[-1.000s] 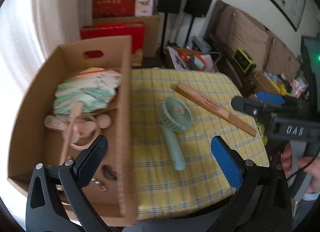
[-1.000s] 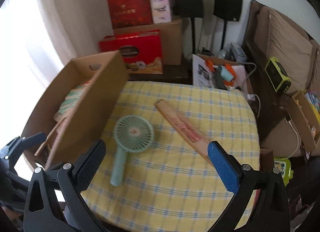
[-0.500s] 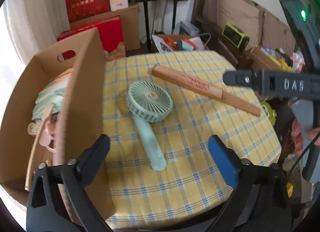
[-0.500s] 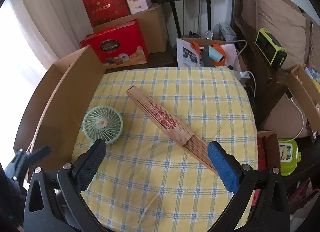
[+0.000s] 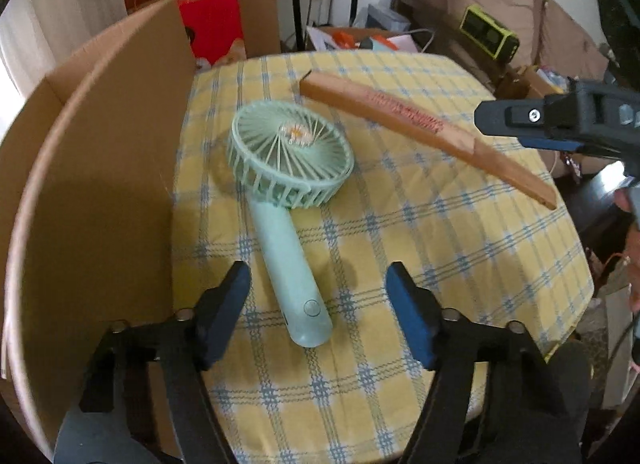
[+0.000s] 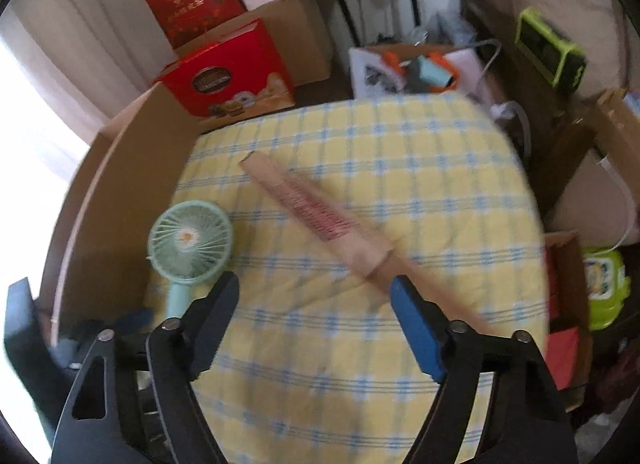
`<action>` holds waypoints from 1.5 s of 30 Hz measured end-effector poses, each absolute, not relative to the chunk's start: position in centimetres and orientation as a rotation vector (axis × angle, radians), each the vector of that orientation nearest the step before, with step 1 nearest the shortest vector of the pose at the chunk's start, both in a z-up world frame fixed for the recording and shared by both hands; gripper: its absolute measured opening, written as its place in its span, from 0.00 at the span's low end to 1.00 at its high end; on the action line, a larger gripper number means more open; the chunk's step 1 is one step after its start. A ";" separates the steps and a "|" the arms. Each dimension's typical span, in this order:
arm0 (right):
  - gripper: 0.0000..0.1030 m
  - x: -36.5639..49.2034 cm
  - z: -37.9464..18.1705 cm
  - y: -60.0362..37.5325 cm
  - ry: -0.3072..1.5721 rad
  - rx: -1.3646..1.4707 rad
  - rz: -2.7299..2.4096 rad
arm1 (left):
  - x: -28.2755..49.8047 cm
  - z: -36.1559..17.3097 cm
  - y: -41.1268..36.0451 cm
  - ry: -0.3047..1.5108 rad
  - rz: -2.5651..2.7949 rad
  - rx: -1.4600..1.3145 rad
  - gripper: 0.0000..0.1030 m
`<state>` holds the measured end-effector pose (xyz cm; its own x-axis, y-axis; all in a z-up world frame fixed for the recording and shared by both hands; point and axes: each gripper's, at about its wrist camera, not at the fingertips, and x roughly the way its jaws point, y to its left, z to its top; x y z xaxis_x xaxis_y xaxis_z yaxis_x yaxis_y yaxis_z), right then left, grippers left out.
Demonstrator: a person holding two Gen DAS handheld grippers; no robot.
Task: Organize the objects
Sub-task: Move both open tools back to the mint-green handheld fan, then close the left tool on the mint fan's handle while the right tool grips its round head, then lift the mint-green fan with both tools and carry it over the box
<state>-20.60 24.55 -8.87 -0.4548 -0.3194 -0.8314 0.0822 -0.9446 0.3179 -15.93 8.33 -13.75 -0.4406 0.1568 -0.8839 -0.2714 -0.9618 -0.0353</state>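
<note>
Lying flat on a yellow checked tablecloth [image 5: 460, 264] are the two things left outside the cardboard box [image 5: 100, 168]: a mint-green handheld fan [image 5: 288, 200] and a folded wooden fan [image 5: 424, 126]. The handheld fan rests just beside the box's near wall, its round head toward the back of the table and its handle pointing at the camera. The left gripper [image 5: 318, 292] hangs over the lower end of that handle with the handle between its jaws; the jaws are closing, but a gap of cloth shows on each side, so the pads do not press on it. The folded fan lies slantwise across the middle of the table, apart from the handheld fan, its wide end toward the box and its narrow end toward the table's right edge. The right gripper [image 6: 314, 294] is over that narrow end, jaws also closing and clamped on nothing; the blue pad [image 6: 416, 328] covers part of the stick, and the blur hides whether they touch. Behind the table stand red gift boxes [image 6: 228, 72] and more cartons.
</note>
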 end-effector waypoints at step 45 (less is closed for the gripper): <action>0.83 -26.5 -12.9 13.8 -0.405 1.496 -2.257 | -16.2 -15.3 5.1 -0.185 2.425 -1.483 0.26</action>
